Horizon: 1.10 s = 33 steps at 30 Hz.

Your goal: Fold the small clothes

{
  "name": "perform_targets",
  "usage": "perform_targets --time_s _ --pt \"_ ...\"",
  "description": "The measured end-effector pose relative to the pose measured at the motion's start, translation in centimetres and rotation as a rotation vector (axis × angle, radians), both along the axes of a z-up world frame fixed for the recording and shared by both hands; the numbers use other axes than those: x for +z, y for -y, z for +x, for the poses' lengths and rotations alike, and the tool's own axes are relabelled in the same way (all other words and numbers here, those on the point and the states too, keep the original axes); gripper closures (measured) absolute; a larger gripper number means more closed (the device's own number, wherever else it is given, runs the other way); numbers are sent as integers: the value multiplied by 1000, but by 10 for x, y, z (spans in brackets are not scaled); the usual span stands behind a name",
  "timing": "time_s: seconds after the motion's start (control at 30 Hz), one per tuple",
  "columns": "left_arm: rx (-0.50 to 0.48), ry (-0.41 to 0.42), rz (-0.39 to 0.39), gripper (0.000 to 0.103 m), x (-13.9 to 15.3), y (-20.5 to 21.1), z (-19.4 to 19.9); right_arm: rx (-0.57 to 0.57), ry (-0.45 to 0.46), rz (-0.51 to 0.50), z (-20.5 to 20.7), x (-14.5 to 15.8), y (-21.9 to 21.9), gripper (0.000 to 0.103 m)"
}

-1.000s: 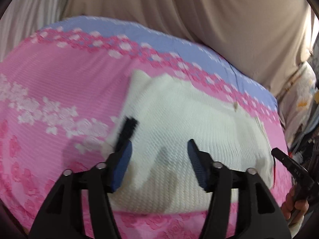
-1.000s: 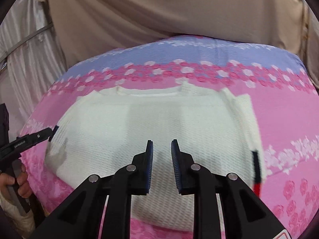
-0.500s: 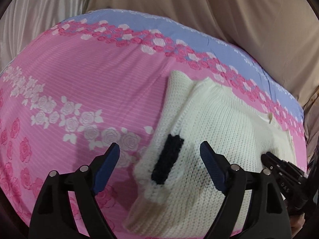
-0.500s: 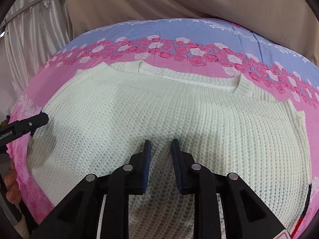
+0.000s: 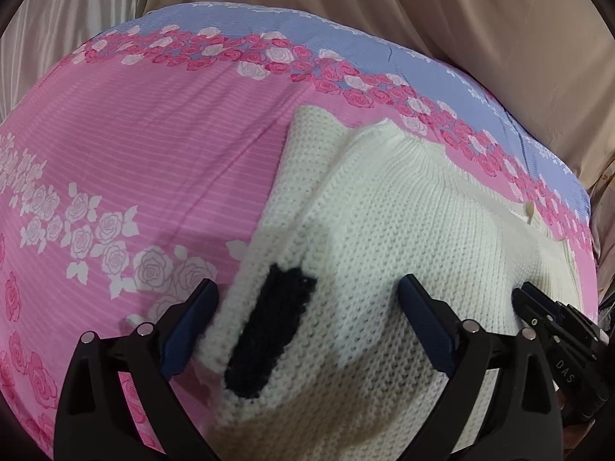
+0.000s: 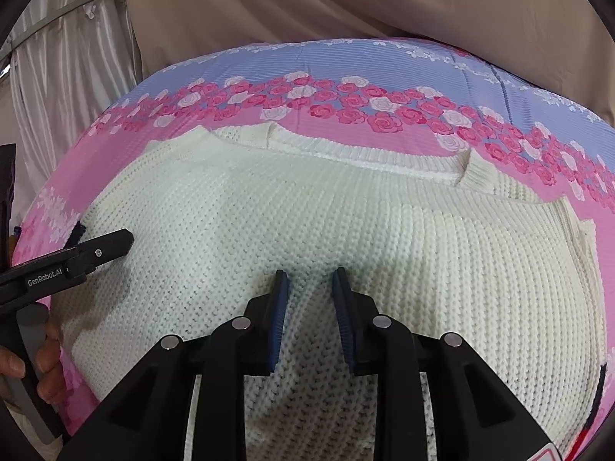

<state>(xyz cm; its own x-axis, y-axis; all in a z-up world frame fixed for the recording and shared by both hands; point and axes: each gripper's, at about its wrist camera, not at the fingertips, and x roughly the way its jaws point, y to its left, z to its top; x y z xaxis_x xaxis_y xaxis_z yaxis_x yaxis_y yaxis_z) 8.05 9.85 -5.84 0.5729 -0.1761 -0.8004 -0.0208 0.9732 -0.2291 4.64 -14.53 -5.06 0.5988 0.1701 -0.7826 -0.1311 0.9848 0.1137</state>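
A small white knit sweater (image 6: 346,215) lies flat on the pink floral bedspread (image 5: 134,176), neckline toward the far side. In the left wrist view the sweater (image 5: 403,238) has a folded-in sleeve with a black cuff band (image 5: 269,334). My left gripper (image 5: 307,311) is open wide, its jaws either side of the cuff, low over the sweater's left edge. My right gripper (image 6: 309,292) hovers just over the sweater's middle with a narrow gap between its jaws and nothing in it. The left gripper's finger (image 6: 107,246) also shows in the right wrist view.
The bedspread has a blue band with pink roses (image 6: 346,111) along its far side. Beige curtains (image 6: 346,0) hang behind the bed. A hand (image 6: 23,365) holds the left gripper's handle at the bed's left edge. The right gripper's body (image 5: 557,342) shows at the right.
Both grippers have moved down and closer to the sweater. The left gripper has opened wider and shifted left over the black cuff. The right gripper's gap has stayed narrow.
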Motion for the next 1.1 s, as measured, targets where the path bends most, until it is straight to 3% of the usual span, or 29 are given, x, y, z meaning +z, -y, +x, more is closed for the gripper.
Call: perform_targets --time_s 0.03,0.1,0.17,0.27,0.4,0.47,0.6,0.73,0.9,1.0,1.1 --pt "-20 6 -25 19 2 1 -1 2 -1 0 0 0 0 78" --pt "-61 13 -68 52 9 4 -3 5 -1 6 0 0 2 78" --pt "-82 40 -97 71 21 6 -7 7 -2 14 0 -1 3 78" --pt "-125 80 -147 76 40 13 -13 8 -3 29 0 0 4 78" --pt "-221 144 -165 78 71 40 -25 11 -9 77 -3 2 11 77" --pt "-286 176 -170 79 88 61 -31 7 -9 148 -10 9 23 67" --pt "-427 213 -162 79 108 115 -40 -79 41 189 -35 25 62 64" --pt "-559 184 -130 79 99 184 -42 -209 61 205 -65 33 116 62" --pt "-633 59 -85 78 51 250 -36 -357 47 208 -97 24 166 61" --pt "-625 70 -41 71 47 260 -44 -388 35 234 -108 19 181 61" --pt "-604 54 -142 55 67 239 -48 -379 40 265 -114 23 186 60"
